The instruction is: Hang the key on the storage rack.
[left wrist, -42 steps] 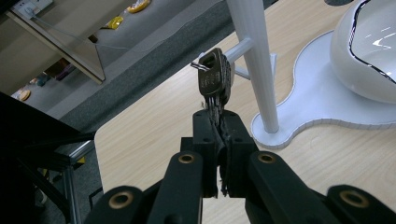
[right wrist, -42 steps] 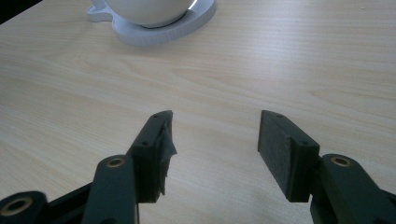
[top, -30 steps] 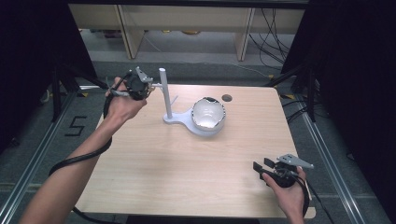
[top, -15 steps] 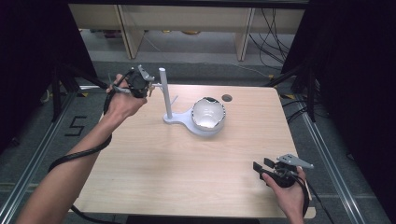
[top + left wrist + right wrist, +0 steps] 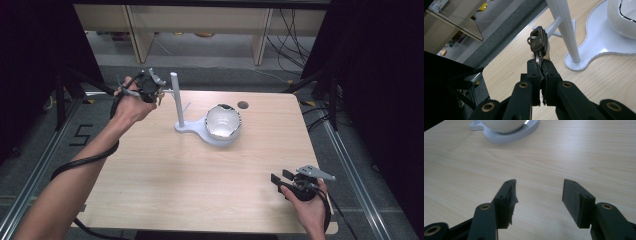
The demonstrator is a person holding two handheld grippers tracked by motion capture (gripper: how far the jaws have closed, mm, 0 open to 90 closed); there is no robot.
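My left gripper [image 5: 540, 67] is clamped tight on a bunch of keys [image 5: 538, 42], pinching the blades so the heads and ring stand free, just beside the short peg [image 5: 554, 25] of the white stand [image 5: 176, 100] at the table's far left. I judge the keys light, stiff and slippery metal, apt to swivel, so gripping the blades low seems right. The white bowl [image 5: 223, 122] on the stand's base looks empty. My right gripper [image 5: 537, 195] hovers wide open, holding nothing, near right.
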